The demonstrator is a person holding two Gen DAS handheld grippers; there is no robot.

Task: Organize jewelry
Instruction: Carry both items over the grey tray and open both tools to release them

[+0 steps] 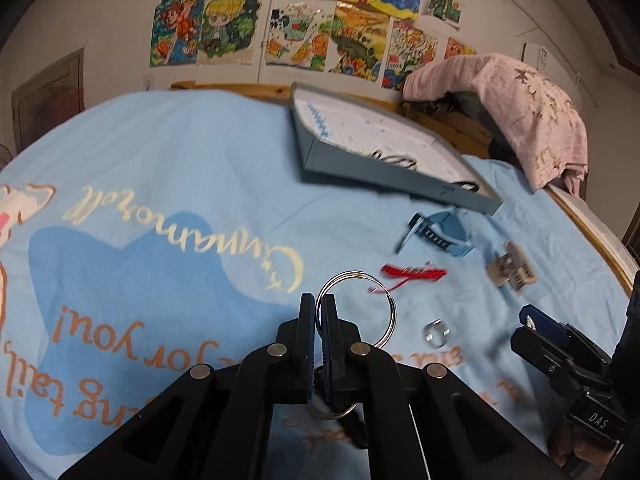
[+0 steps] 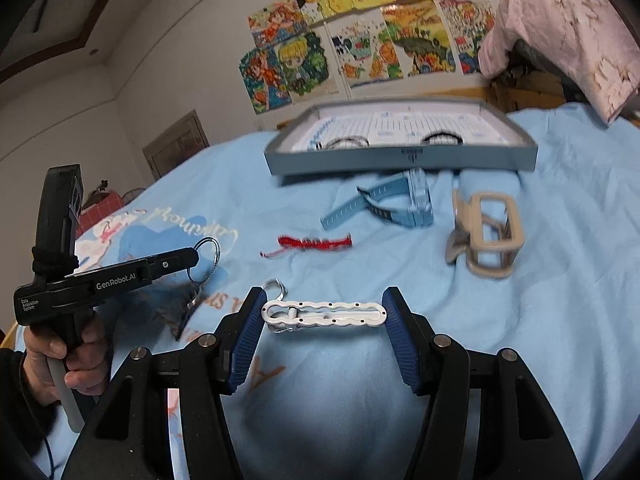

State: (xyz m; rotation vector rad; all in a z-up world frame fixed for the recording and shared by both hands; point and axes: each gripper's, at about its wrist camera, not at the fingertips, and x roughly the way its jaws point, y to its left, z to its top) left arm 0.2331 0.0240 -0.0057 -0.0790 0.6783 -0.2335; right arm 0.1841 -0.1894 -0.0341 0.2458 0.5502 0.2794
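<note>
My left gripper is shut on a large silver key ring and holds it above the blue bedspread; the ring also shows in the right wrist view. My right gripper is open, its pads at either end of a white hair clip lying on the bed. A grey tray box with dark bracelets inside sits further back. A blue watch, a red bracelet, a beige claw clip and a small silver ring lie on the bedspread.
The bed is covered by a light blue printed sheet. A pink blanket is heaped at the far right by the wooden bed frame. Drawings hang on the wall behind.
</note>
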